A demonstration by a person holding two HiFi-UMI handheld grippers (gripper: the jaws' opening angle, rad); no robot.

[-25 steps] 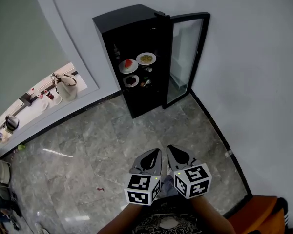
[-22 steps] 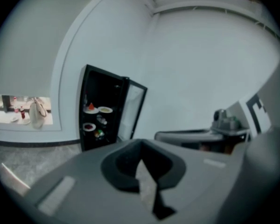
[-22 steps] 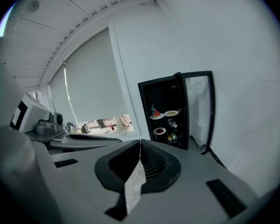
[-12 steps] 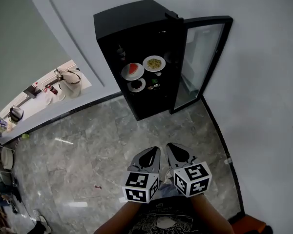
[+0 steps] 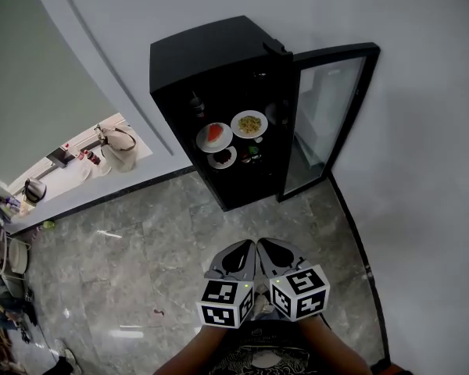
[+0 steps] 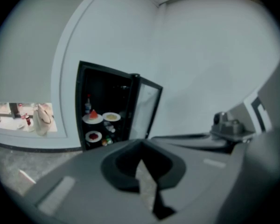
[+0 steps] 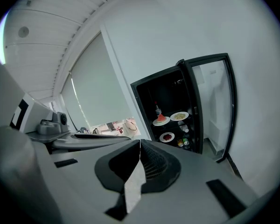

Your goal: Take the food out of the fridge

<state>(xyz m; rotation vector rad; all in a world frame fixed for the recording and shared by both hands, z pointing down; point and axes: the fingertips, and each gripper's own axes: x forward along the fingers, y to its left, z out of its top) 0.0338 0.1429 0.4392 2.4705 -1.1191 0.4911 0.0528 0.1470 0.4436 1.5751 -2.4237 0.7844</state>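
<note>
Down near the person's body, the left gripper [image 5: 236,258] and the right gripper [image 5: 275,255] are hanging side by side over the grey floor [image 5: 141,241]. Both pairs of jaws are staying closed with nothing in them. Far ahead, the black fridge [image 5: 211,53] is standing by the wall, and its door [image 5: 328,116] is hanging open. Inside, plates are sitting on the shelves with red food [image 5: 214,137], yellow food [image 5: 249,123] and dark food [image 5: 222,157].

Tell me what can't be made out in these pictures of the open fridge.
- Head view: the small items beside the lower plate are too small to name.
- Head view: the fridge below the plates is lost in its own darkness.
- Left gripper view: the bottle has a label too blurred and tiny to read.
</note>
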